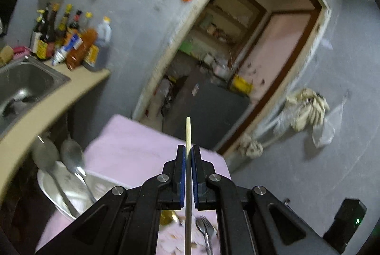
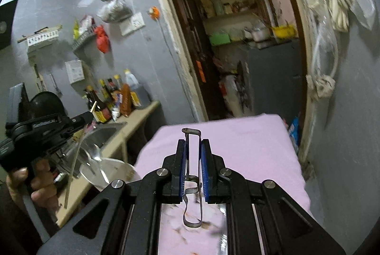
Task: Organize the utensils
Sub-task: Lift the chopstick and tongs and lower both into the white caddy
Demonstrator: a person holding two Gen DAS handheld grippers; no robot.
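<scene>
- Left wrist view: the left gripper [image 1: 188, 153] is clamped on a single chopstick [image 1: 188, 134], a thin, pale, round stick that runs straight between the blue pads and juts past the fingertips.
- The chopstick is held above the pink cloth [image 1: 133, 146], a soft, matte cover on the table.
- A fork [image 1: 206, 229] of bright metal lies on the cloth below the gripper, not yet collected; small pale crumbs are scattered around it.
- Two large metal spoons [image 1: 71, 157], smooth and glossy, stand with handles down in a shallow steel bowl [image 1: 47, 181] at the cloth's left edge. Judgement: this bowl serves as the collection point, and sorting is partly done.
- A steel sink [image 1: 28, 81] is set in the tan counter [image 1: 28, 134].
- Right wrist view: the right gripper [image 2: 192, 150] is closed on metal tongs [image 2: 192, 136], thin bent strip steel, both legs pinched between the pads, the looped end hanging below.
- The tongs are held over the pink cloth, clear of it.
- At left, a hand [image 2: 30, 183] holds the left gripper with the chopstick slanting near the bowl.
- Judgement: chopstick, tongs and fork remain to be placed; the task is about midway.
</scene>
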